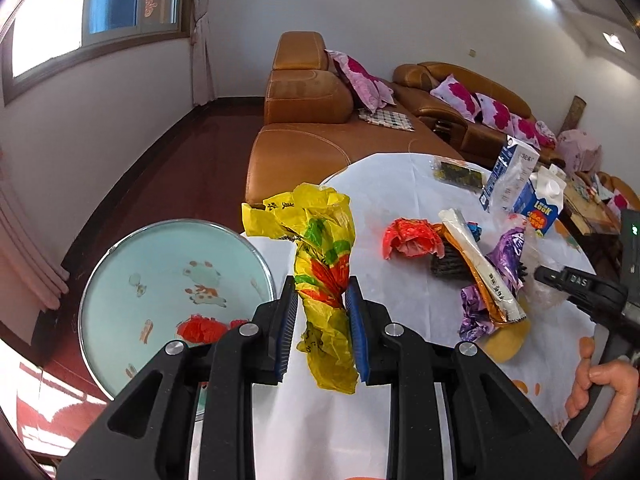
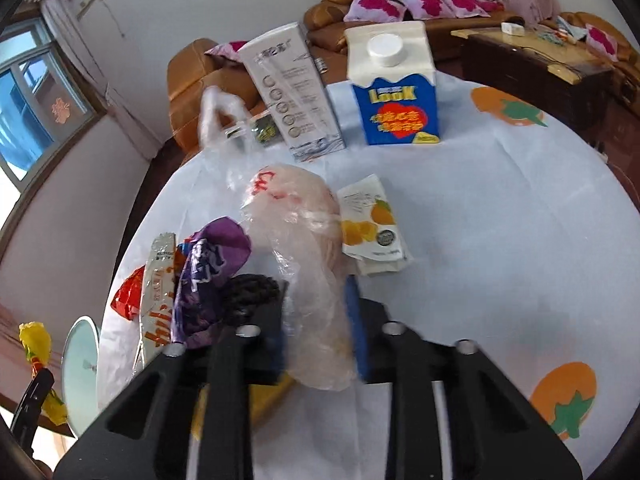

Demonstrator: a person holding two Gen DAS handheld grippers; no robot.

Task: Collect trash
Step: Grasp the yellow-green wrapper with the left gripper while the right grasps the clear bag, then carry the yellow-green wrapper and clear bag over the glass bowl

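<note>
My left gripper [image 1: 322,328] is shut on a crumpled yellow plastic bag [image 1: 320,248] and holds it above the table's left edge, beside a round pale-blue bin [image 1: 132,264] that holds red trash [image 1: 200,328]. My right gripper [image 2: 316,328] is shut on a translucent pinkish plastic bag [image 2: 304,240] that lies on the white tablecloth [image 2: 480,240]. A purple wrapper [image 2: 208,272], a white-orange wrapper [image 2: 158,288], a red wrapper [image 2: 128,296] and a flattened juice carton [image 2: 372,224] lie around it. The yellow bag also shows in the right wrist view [image 2: 36,344].
A blue-white milk carton [image 2: 394,88] and a tall white carton [image 2: 296,92] stand at the table's far side. A brown leather sofa [image 1: 304,120] with pink cushions lies beyond. A wooden coffee table [image 2: 532,64] stands at the right. The bin sits off the table's left edge.
</note>
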